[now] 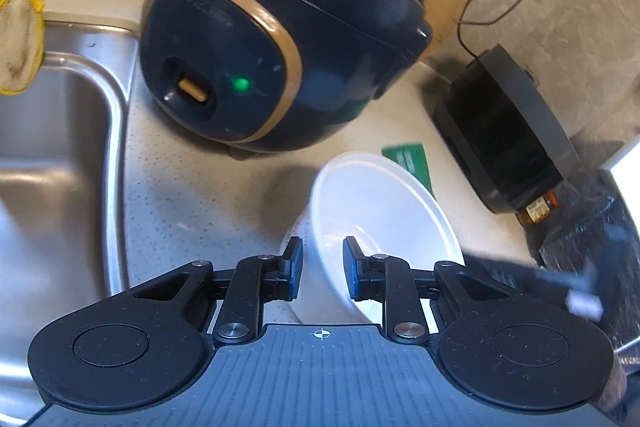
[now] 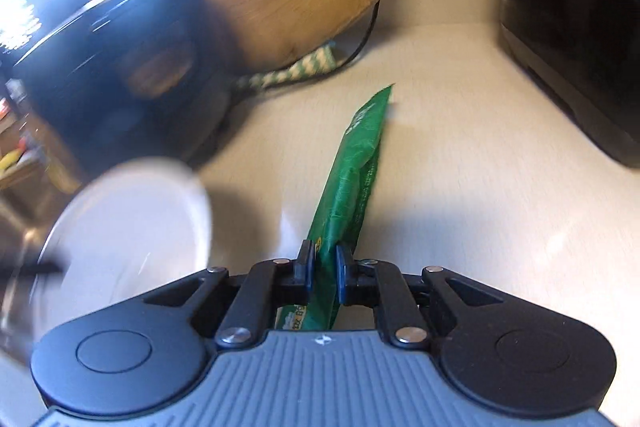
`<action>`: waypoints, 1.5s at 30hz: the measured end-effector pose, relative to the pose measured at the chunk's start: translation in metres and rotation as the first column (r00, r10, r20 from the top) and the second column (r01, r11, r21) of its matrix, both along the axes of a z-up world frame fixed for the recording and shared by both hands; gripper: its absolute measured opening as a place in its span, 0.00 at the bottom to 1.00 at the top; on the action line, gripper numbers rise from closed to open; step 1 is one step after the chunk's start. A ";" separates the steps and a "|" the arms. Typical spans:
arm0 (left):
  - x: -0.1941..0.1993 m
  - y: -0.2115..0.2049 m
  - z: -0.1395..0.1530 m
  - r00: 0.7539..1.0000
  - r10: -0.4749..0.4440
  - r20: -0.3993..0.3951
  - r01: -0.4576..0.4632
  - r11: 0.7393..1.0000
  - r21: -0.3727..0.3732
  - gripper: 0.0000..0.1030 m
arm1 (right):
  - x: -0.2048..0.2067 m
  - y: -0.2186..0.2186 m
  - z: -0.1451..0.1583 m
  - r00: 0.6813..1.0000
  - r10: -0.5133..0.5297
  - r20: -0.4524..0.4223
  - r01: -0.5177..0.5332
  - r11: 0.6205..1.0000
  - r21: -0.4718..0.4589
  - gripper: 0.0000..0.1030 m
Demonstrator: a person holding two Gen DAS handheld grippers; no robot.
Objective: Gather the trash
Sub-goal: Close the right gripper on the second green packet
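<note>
Wrapper pinched, bowl gripped by its rim

Left view: left gripper (image 1: 323,269) straddles the tilted white bowl (image 1: 380,223)'s rim on the counter (image 1: 192,195); firm grip unclear. Right view: right gripper (image 2: 325,273) pinches a crinkled green wrapper (image 2: 352,171); print reads only "tx".

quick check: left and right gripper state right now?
Left gripper: jaws closed on the rim of the white bowl.
Right gripper: jaws closed on the green wrapper.
</note>
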State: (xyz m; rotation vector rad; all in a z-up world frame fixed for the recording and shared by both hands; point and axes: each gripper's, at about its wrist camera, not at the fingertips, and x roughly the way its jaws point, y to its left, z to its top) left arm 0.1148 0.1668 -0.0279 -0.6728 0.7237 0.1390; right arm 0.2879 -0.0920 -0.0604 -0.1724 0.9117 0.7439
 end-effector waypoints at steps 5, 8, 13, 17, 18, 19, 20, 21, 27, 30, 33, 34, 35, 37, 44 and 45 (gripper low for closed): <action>0.013 -0.008 -0.002 0.999 -0.014 -0.036 0.015 0.999 0.049 0.24 | -0.028 -0.049 0.003 0.999 -0.048 -0.021 0.049 0.998 0.042 0.23; 0.019 -0.013 -0.002 0.998 -0.017 -0.058 0.022 0.996 0.088 0.24 | -0.026 -0.061 0.007 0.994 -0.109 0.004 0.108 0.993 0.053 0.37; 0.022 -0.017 -0.004 0.996 -0.040 -0.080 0.049 0.993 0.109 0.22 | -0.027 -0.053 0.010 0.993 -0.111 0.046 0.108 0.993 0.052 0.40; 0.016 -0.015 -0.008 0.994 -0.071 -0.087 0.075 0.996 0.044 0.18 | -0.015 -0.028 0.003 0.996 -0.073 0.060 0.071 0.997 0.032 0.41; 0.013 -0.015 -0.008 0.994 -0.053 -0.095 0.059 0.997 0.057 0.16 | -0.012 -0.022 0.001 0.995 -0.069 0.066 0.068 0.997 0.020 0.41; 0.010 -0.015 -0.007 0.995 -0.040 -0.096 0.047 0.996 0.072 0.15 | -0.010 -0.016 0.000 0.995 -0.067 0.074 0.066 0.998 0.007 0.42; 0.007 -0.015 -0.006 0.995 -0.034 -0.092 0.041 0.996 0.079 0.14 | -0.007 -0.011 -0.003 0.995 -0.063 0.078 0.063 0.998 -0.006 0.42; 0.006 -0.015 -0.006 0.995 -0.036 -0.090 0.044 0.996 0.083 0.14 | -0.005 -0.007 -0.006 0.995 -0.063 0.079 0.065 0.998 -0.020 0.42; 0.013 -0.022 -0.009 0.991 -0.064 -0.116 0.077 0.991 0.112 0.14 | 0.000 0.001 -0.017 0.998 -0.065 0.024 0.066 0.997 -0.032 0.41; 0.018 -0.026 -0.014 0.987 -0.076 -0.140 0.092 0.989 0.112 0.14 | -0.006 -0.003 -0.015 0.999 -0.048 0.003 0.048 0.999 -0.013 0.29; 0.023 -0.031 -0.019 0.983 -0.091 -0.162 0.108 0.989 0.100 0.14 | -0.013 -0.011 -0.008 0.999 -0.035 -0.006 0.035 0.999 0.018 0.17; 0.023 -0.032 -0.020 0.982 -0.093 -0.161 0.109 0.990 0.094 0.14 | -0.016 -0.014 -0.005 0.999 -0.035 -0.005 0.035 0.999 0.028 0.15; 0.022 -0.032 -0.020 0.984 -0.089 -0.155 0.103 0.991 0.087 0.14 | -0.019 -0.017 -0.002 0.999 -0.036 -0.003 0.036 0.999 0.037 0.13; 0.020 -0.032 -0.020 0.989 -0.073 -0.132 0.083 0.994 0.073 0.13 | -0.025 -0.025 0.004 0.999 -0.044 -0.001 0.044 0.997 0.060 0.13; 0.008 -0.039 -0.006 0.990 -0.003 -0.138 0.023 0.990 0.142 0.13 | -0.032 -0.066 0.013 0.994 -0.087 -0.064 0.097 0.981 0.169 0.13; 0.005 -0.041 -0.004 0.990 0.005 -0.143 0.017 0.989 0.149 0.13 | -0.032 -0.071 0.012 0.992 -0.089 -0.086 0.103 0.977 0.186 0.13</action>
